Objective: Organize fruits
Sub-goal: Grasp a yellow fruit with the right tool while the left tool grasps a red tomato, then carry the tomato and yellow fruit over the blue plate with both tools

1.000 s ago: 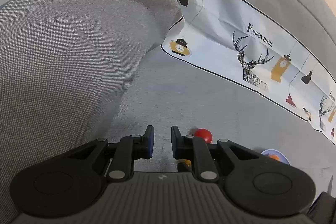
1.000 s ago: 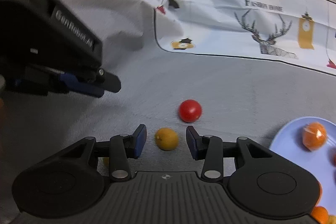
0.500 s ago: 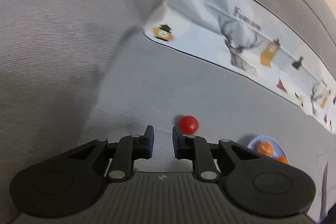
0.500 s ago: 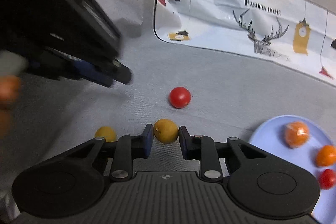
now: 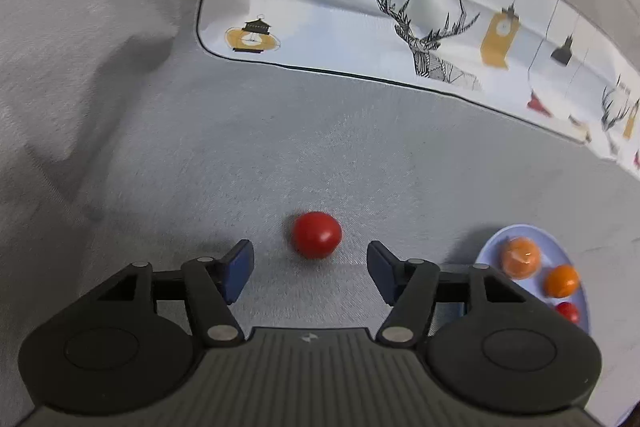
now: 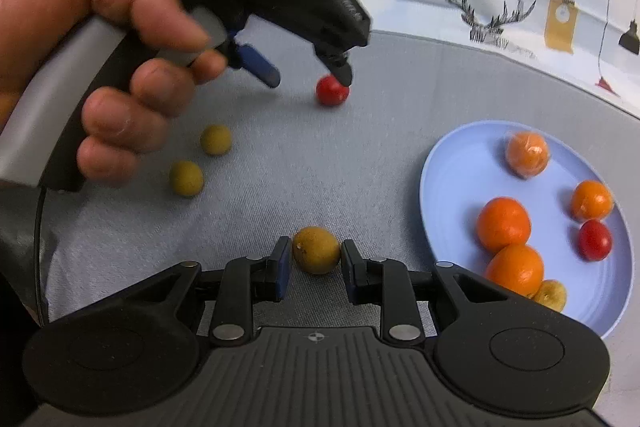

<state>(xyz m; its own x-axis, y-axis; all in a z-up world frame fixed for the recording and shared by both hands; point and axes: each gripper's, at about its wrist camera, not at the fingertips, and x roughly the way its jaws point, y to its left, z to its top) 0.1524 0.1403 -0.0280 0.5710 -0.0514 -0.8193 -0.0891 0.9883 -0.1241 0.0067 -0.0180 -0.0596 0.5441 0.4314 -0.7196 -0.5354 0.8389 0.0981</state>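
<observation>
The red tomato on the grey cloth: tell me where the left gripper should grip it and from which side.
Grip the red tomato across its widest middle, coming down from above and behind. It is round and smooth and sits alone on the grey cloth, so an off-centre pinch would likely squirt it away. The left gripper, whose jaws have just been opening, already straddles its line without touching it.
</observation>
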